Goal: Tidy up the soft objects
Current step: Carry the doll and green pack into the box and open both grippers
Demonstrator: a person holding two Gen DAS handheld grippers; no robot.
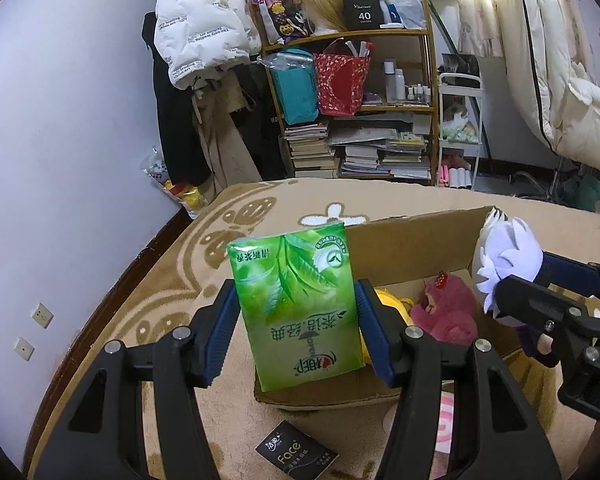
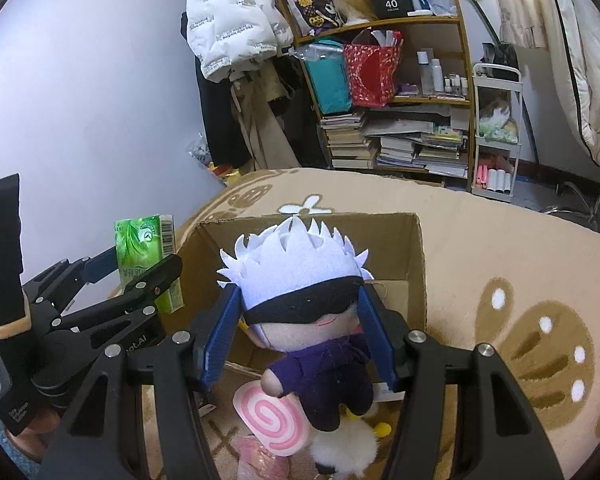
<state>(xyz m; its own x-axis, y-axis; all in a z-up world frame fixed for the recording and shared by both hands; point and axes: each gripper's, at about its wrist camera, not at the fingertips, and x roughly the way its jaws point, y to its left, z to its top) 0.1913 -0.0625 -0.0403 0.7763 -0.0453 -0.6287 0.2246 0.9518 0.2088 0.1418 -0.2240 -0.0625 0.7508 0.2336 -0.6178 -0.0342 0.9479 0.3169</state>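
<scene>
The left tool [image 1: 296, 320] is clenched on a green tissue pack [image 1: 296, 308], held upright with its long axis vertical and its printing upside down, above the near left corner of the cardboard box [image 1: 404, 248] on the carpet [image 1: 180, 264]. The right tool [image 2: 296, 328] grips a white-haired doll [image 2: 304, 304] by the head, upright, face toward the camera, legs hanging over the box's near edge. Inside the box lie a pink plush [image 1: 446, 312] and something yellow [image 1: 392, 300]. A pink swirl lollipop plush [image 2: 270, 420] lies below the doll.
</scene>
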